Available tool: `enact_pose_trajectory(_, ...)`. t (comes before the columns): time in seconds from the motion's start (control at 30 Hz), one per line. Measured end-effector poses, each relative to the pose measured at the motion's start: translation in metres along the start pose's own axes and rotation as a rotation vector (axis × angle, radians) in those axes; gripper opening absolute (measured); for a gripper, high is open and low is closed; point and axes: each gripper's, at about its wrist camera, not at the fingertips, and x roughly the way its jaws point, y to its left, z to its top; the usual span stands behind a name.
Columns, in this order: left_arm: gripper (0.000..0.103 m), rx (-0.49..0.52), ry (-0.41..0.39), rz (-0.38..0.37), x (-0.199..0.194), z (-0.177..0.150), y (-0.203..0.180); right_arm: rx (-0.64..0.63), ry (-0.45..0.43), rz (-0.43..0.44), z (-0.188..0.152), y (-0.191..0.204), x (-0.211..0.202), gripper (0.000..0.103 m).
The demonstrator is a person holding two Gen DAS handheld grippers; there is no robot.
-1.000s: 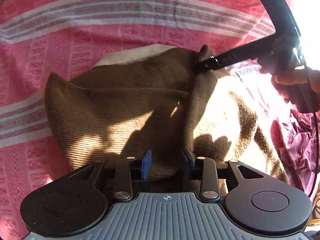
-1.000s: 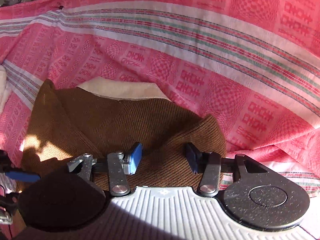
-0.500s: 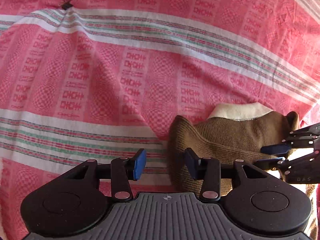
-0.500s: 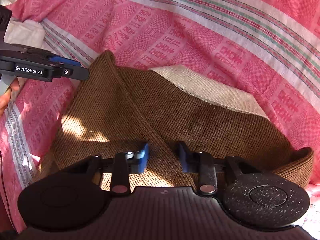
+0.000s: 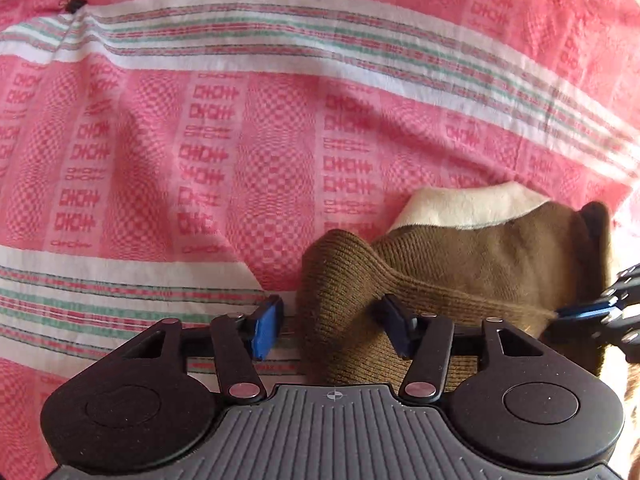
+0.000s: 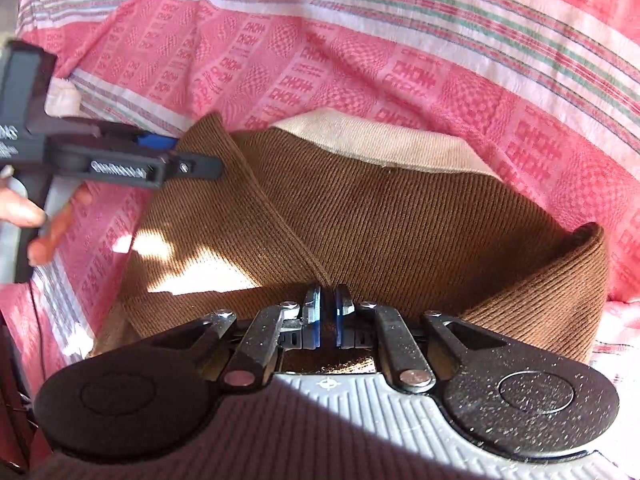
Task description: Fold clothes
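A brown knit garment (image 6: 400,216) with a cream inner edge (image 6: 376,140) lies partly folded on the pink patterned bedsheet (image 6: 360,48). My right gripper (image 6: 327,312) is shut on a fold of its near edge. My left gripper (image 5: 332,330) is open, its jaws standing on either side of the garment's raised left corner (image 5: 340,272), not closed on it. The left gripper also shows in the right wrist view (image 6: 176,156) at the garment's far left corner. The right gripper's fingertips (image 5: 592,312) show at the right edge of the left wrist view.
The pink sheet with white, green and red stripes (image 5: 280,40) covers the whole surface around the garment. A hand (image 6: 44,216) holds the left gripper's handle. A white cloth patch (image 6: 64,96) lies at the far left.
My right gripper has closed on the garment's near edge. My left gripper has moved in so that the garment's left corner sits between its open jaws.
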Motion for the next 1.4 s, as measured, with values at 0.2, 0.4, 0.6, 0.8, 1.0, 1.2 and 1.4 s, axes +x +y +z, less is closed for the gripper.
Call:
enact_pose_trajectory(0.2, 0.046, 0.046, 0.01, 0.011, -0.007, 0.003, -0.005, 0.049, -0.068, -0.166, 0.004, -0.058, -0.043, 0.009)
enact_pose_trajectory(0.4, 0.076, 0.068, 0.011, 0.043, -0.001, 0.004, -0.012, 0.051, -0.033, -0.236, 0.002, -0.102, -0.033, 0.065)
enact_pose_trajectory(0.6, 0.078, 0.087, 0.007, 0.053, 0.005, 0.008, -0.021, 0.029, -0.037, -0.217, 0.007, -0.104, -0.009, 0.064)
enact_pose_trajectory(0.8, 0.08, 0.09, 0.006, 0.047, 0.009, 0.008, -0.021, -0.001, -0.054, -0.233, 0.013, -0.099, -0.001, 0.066)
enact_pose_trajectory(1.0, 0.046, 0.187, -0.026, 0.046, 0.003, 0.002, -0.037, -0.007, -0.03, -0.268, 0.014, -0.087, -0.009, 0.017)
enact_pose_trajectory(1.2, 0.012, 0.232, -0.037, 0.032, -0.009, -0.001, -0.042, 0.0, -0.016, -0.302, 0.01, -0.072, -0.025, 0.015)
enact_pose_trajectory(1.4, 0.016, 0.201, -0.034, 0.02, -0.013, 0.0, -0.032, -0.002, -0.011, -0.33, 0.012, -0.058, -0.028, 0.015)
